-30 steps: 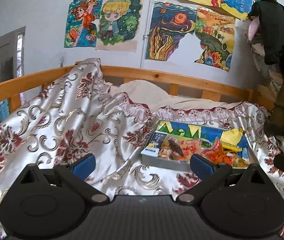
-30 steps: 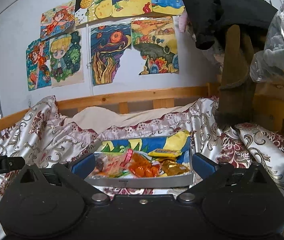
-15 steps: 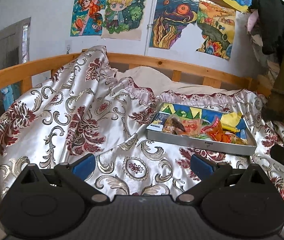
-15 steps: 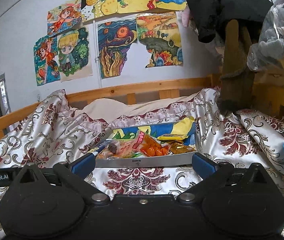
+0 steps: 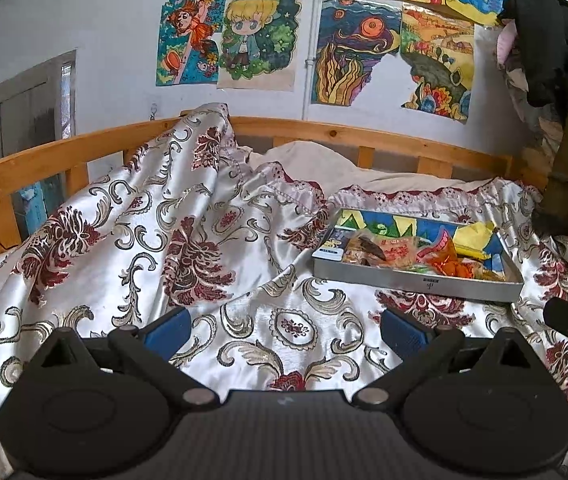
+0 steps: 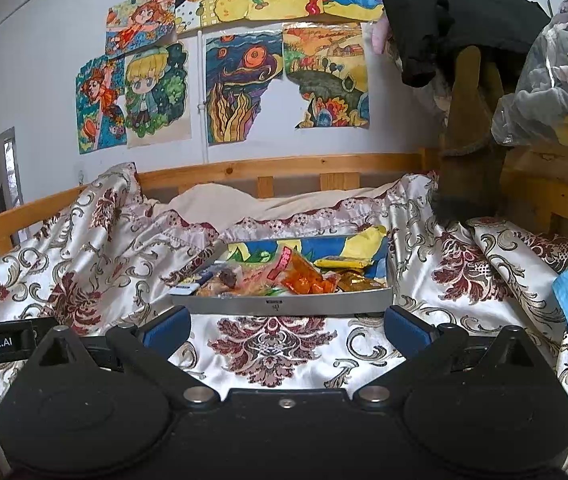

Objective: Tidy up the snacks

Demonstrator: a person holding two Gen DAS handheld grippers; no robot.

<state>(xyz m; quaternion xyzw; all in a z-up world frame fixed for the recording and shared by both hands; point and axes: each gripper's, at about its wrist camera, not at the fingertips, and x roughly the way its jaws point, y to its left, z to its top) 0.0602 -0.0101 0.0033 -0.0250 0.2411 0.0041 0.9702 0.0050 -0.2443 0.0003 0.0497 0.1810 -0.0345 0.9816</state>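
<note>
jaws of both the left gripper (image 5: 286,330) and right gripper (image 6: 286,326) spread empty; snacks (image 6: 300,278) overlap in the tray (image 6: 284,305), labels unreadable.

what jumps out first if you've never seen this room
The bright hand-painted pictures taped across the white wall above the wooden bed rail catch the eye first. Below them, a metal tray heaped with snack packets sits on the shiny floral bedspread, just ahead of both open grippers.
</note>
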